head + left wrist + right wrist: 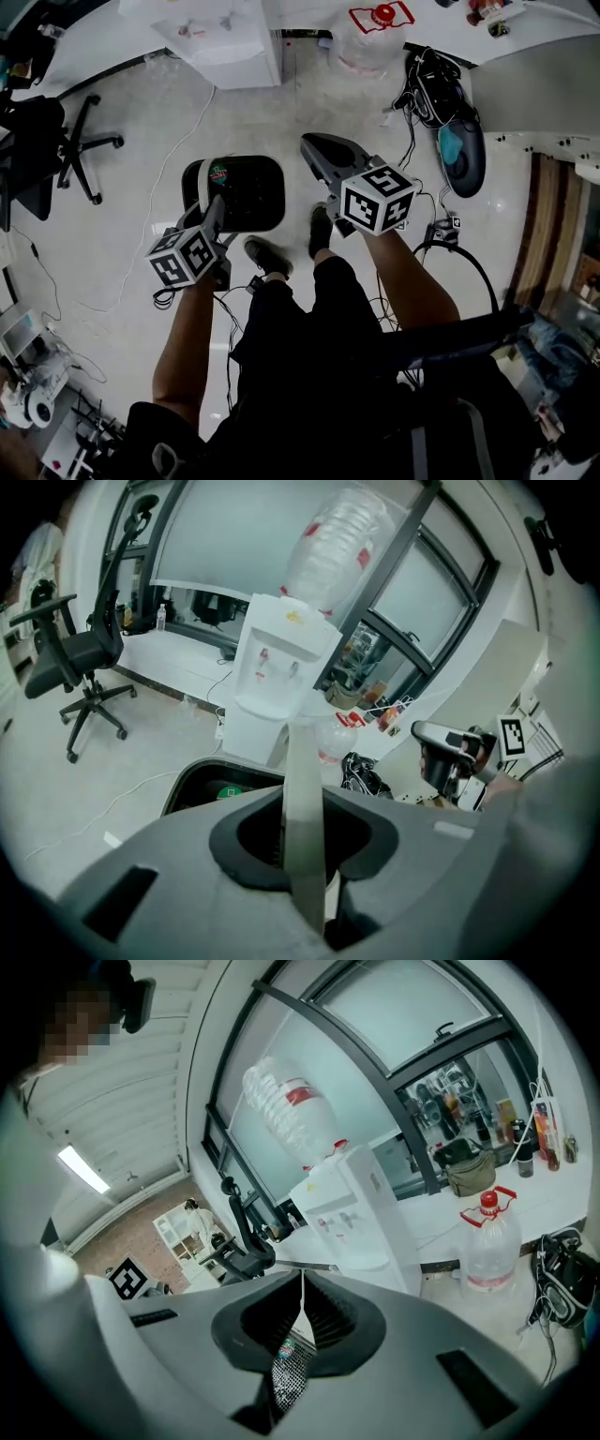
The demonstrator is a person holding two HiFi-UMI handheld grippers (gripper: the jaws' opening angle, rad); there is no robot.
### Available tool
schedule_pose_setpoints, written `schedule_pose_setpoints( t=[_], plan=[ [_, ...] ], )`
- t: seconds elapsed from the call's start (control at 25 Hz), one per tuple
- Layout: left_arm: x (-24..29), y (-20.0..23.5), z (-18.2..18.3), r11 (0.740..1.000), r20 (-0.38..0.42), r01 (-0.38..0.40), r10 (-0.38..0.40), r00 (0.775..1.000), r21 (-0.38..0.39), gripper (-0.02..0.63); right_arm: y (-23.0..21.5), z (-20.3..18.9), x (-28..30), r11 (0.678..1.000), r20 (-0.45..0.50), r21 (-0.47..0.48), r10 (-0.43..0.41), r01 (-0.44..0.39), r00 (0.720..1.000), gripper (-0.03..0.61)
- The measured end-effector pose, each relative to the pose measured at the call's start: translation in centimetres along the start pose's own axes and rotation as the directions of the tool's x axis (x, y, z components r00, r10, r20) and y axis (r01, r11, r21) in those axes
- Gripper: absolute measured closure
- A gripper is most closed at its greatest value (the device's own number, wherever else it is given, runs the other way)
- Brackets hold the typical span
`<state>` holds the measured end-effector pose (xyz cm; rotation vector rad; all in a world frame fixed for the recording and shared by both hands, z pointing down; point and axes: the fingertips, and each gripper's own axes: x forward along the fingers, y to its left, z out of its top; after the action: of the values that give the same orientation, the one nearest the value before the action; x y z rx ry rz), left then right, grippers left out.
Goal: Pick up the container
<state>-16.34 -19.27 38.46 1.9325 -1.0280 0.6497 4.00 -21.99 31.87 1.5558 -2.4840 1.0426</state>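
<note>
Person's forearms (187, 328) stretched forward and angled down, black container (248, 192) ahead of them, left gripper (214, 208) pinching the container's (192, 785) left wall edge-on, right gripper (319, 150) just beside its right rim, apart, jaws pressed together, empty.

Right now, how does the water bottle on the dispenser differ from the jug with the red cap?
The dispenser bottle sits upside down atop the dispenser; the jug stands upright on the floor. The jug has a red carry handle; the dispenser bottle shows no handle. Both are clear plastic with red labels.
</note>
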Motion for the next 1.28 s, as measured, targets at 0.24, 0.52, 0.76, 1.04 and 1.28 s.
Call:
schedule_pose_setpoints(
  t=[0.24,0.52,0.76,1.04,1.28],
  plan=[
    [-3.1,-2.4,3.1,0.999,0.020,0.052,-0.052,0.998,0.012,0.541,2.7,4.8,-0.6,0.998,0.037,-0.062,-0.019,0.022,0.999,0.563],
    [-7.2,-6.5,6.4,0.993,0.050,0.116,-0.116,0.992,0.007,0.541,6.9,10.0,-2.5,0.995,0.082,-0.099,-0.022,0.030,0.996,0.565],
    [-10.9,-7.4,8.7,0.990,0.058,0.137,-0.139,0.989,0.046,0.541,10.9,14.2,-3.5,0.987,0.117,-0.156,-0.008,0.027,0.993,0.566],
    [-14.8,-7.6,10.1,0.991,0.088,0.121,-0.125,0.988,0.051,0.541,13.7,16.6,-4.9,0.977,0.143,-0.212,0.004,0.027,0.990,0.568],
    [-16.8,-8.9,9.9,0.986,0.096,0.146,-0.153,0.984,0.079,0.540,15.5,18.7,-7.0,0.972,0.195,-0.229,0.002,0.044,0.981,0.569]
  ],
)
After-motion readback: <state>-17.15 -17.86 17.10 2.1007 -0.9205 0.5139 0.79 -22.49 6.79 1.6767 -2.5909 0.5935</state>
